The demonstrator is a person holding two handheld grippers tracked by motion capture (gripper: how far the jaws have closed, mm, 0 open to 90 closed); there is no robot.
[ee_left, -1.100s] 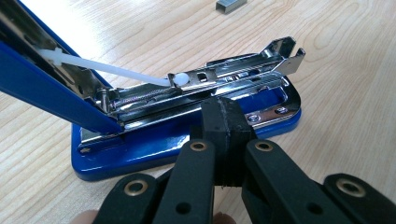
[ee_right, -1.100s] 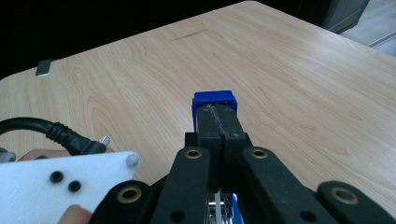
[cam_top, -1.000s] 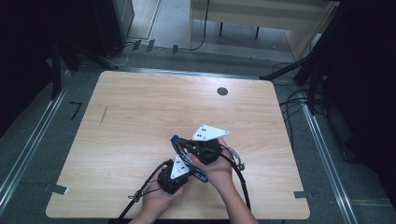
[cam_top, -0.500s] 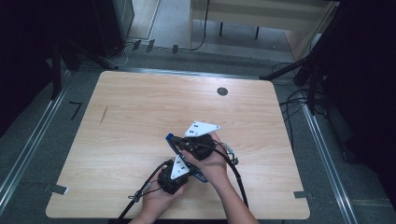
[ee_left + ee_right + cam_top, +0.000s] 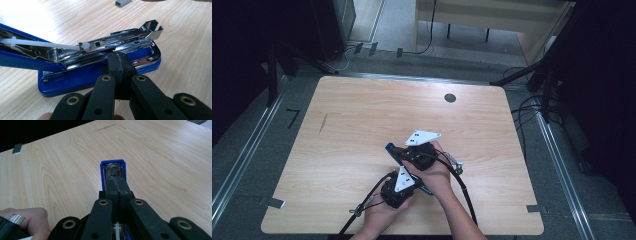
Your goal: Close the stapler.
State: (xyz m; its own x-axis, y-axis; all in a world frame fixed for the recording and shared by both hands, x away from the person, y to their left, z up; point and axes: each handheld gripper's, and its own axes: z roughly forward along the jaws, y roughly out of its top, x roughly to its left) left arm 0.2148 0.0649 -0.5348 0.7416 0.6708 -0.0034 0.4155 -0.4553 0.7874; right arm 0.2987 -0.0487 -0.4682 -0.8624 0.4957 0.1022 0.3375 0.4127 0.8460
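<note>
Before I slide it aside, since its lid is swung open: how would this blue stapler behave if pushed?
The blue stapler would probably slide flat rather than tip, as its broad base lies on the table. Its raised top arm looks hinged, so it may swing. The chrome magazine suggests it is fairly heavy for its size.

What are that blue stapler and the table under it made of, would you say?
The stapler looks like blue-painted or blue plastic casing over bright, chromed steel: its inner rail is mirror-shiny with punched holes, and a thin white rod, probably plastic, runs along it. The table shows pale wood grain with a smooth, faintly glossy face, likely a laminate rather than solid wood.
</note>
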